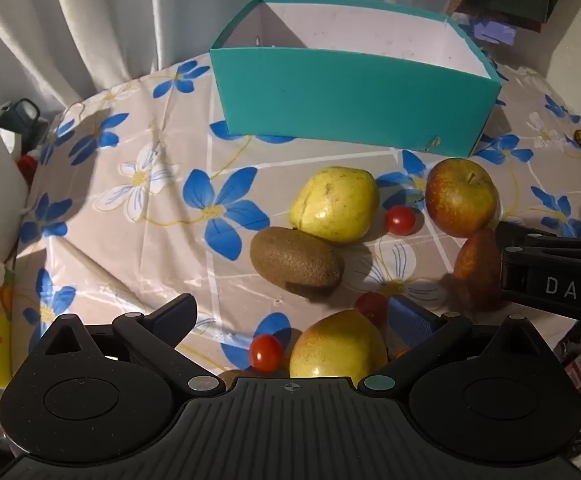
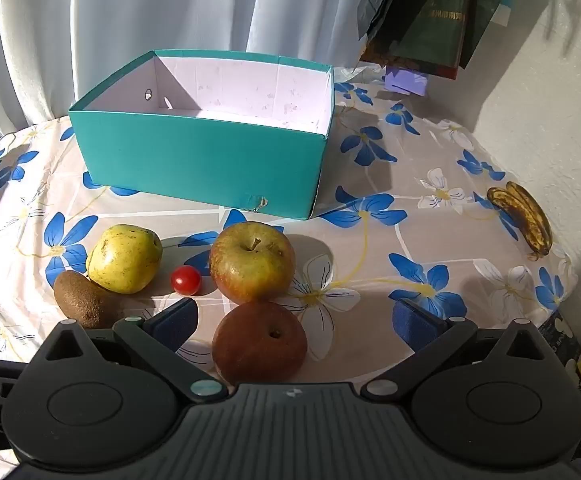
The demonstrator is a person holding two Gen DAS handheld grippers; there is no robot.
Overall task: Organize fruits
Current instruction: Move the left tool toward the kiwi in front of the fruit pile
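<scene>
Pale curtains hang behind a round tabletop covered in a cloth printed with blue and white flowers, and sun falls hard across it. At twelve o'clock in both views stands a teal box, lid off and its white inside bare as far as can be seen, most likely set there as the place the fruit is meant to go. The fruit lies loose in front of it, gathered near the tools, probably so that either one can reach it. In the right wrist view a yellow pear leans against a kiwi at nine o'clock, a cherry tomato sits just beside a green-red apple at centre, and a brown-red apple lies nearest the camera. A spotted banana lies well apart at three o'clock, near the wall. The right tool stands wide open and holds nothing; the brown-red apple sits between its fingers without contact, which suggests it is lined up for the first pick. The left tool is likewise wide open and empty, pointed down over a second yellow fruit and another cherry tomato at six o'clock. Nothing has yet gone into the box, so the sorting seems to be at its start.
</scene>
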